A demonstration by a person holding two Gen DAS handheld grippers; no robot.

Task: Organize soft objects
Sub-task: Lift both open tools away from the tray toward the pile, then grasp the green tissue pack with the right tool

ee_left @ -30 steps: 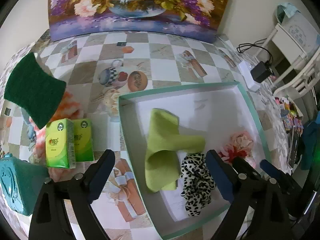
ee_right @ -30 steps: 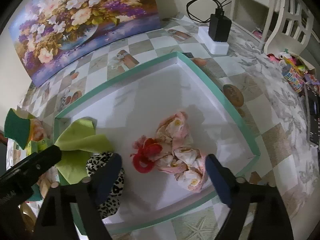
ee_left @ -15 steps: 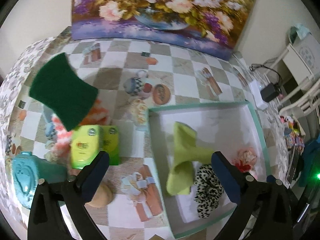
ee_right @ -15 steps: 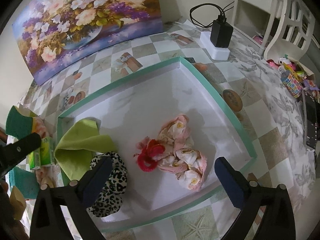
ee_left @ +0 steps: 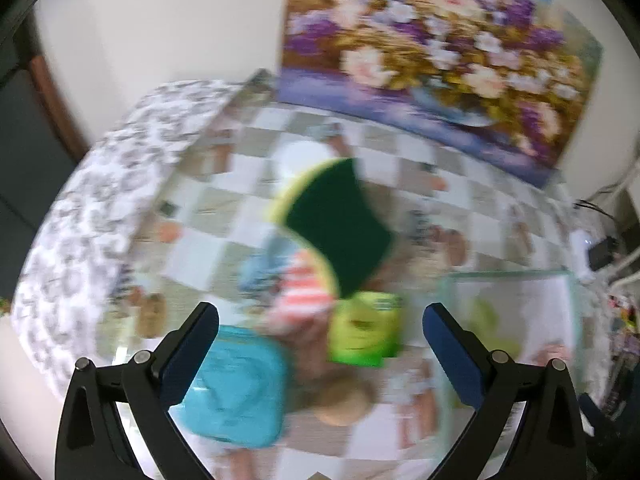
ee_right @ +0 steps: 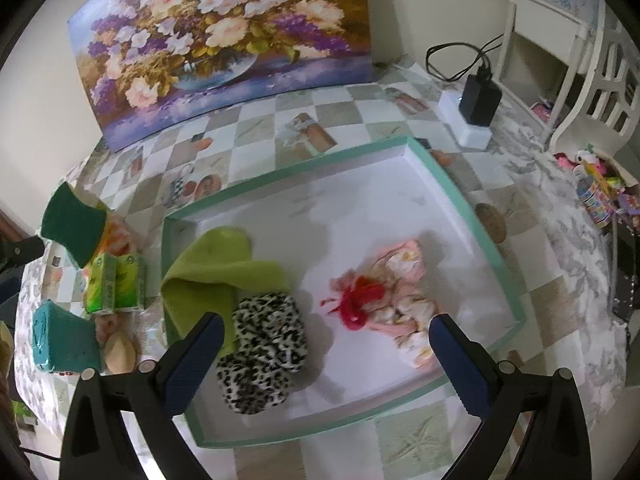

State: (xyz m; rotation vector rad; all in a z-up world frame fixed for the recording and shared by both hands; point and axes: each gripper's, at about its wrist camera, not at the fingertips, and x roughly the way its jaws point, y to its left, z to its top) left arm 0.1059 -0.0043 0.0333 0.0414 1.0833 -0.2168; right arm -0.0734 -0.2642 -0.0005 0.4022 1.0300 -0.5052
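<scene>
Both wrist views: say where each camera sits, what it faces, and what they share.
Left wrist: on the left claw, open, above the blurred sponge and tissue packs.
Right wrist: on the right claw, open, over the tray with its scrunchie.
Shared: sponge, tissue packs, tray, painting.

flower painting (ee_right: 224, 40) against wall, black charger (ee_right: 479, 98) on white block, white chair (ee_right: 600, 92) beside table
</scene>
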